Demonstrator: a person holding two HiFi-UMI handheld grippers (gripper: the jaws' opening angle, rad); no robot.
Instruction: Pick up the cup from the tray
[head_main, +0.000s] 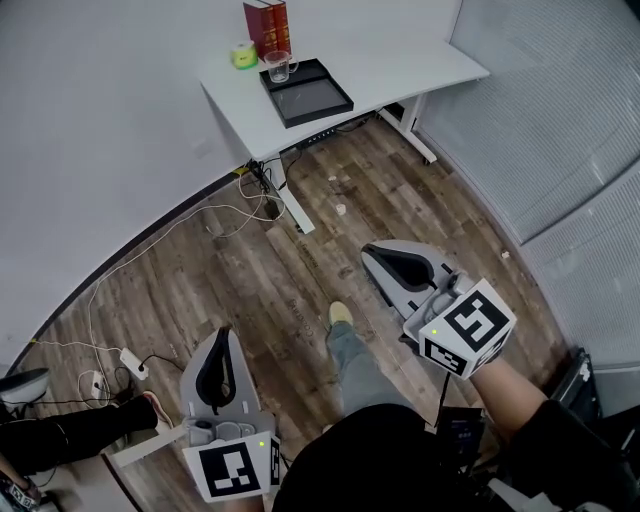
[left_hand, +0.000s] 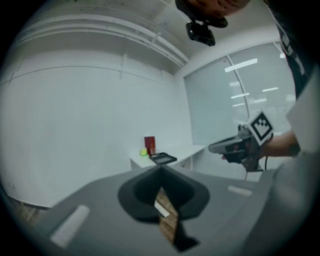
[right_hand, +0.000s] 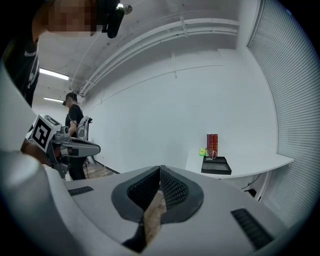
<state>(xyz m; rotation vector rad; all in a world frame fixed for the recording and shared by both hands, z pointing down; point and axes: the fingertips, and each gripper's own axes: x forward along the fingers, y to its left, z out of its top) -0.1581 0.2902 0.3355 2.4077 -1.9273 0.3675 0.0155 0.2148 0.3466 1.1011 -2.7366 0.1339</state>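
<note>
Toward the back left corner of the white bench (head_main: 400, 60), a clear glass handled cup (head_main: 279, 66) stands inside the black tray (head_main: 318, 104). It is likely light, stiff, slick and breakable, best pinched across its rim wall. Both the left gripper (head_main: 224, 335) and the right gripper (head_main: 368, 256), jaws together and empty, are well apart from it.
</note>
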